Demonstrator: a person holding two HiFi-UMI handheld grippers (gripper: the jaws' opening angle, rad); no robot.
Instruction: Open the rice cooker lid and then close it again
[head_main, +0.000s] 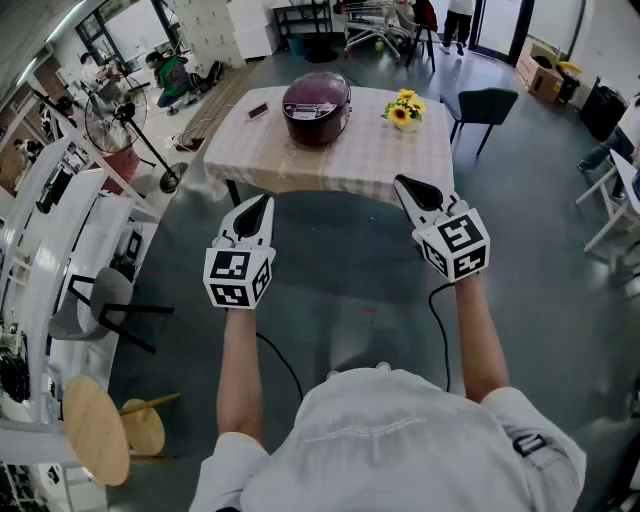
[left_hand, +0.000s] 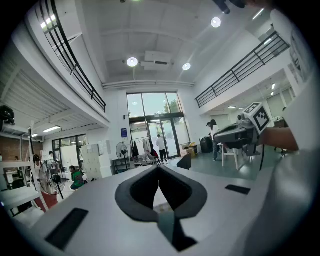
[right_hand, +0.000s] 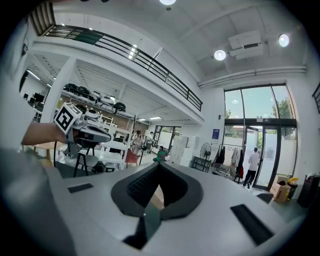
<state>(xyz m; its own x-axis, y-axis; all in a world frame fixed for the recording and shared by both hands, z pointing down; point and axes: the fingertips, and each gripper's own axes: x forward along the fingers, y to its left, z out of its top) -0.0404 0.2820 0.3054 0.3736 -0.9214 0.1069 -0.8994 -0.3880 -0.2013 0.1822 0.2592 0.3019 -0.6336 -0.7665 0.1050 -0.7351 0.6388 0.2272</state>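
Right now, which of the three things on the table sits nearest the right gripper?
The yellow flowers, at the right end of the table, ahead of the right gripper. The purple rice cooker sits mid-table; the small flat dark item lies farther left.

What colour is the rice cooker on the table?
Dark purple rice cooker, with a glossy lid; best seen in the head view.

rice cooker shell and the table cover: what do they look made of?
Rice cooker: dark maroon shell with a glossy finish and bright highlights on its domed top. It looks like plastic or coated metal, but it is too far off to tell which.
Table cover: it looks like cloth, matte with a pale checked pattern, and it hangs in soft folds over the table's edges.
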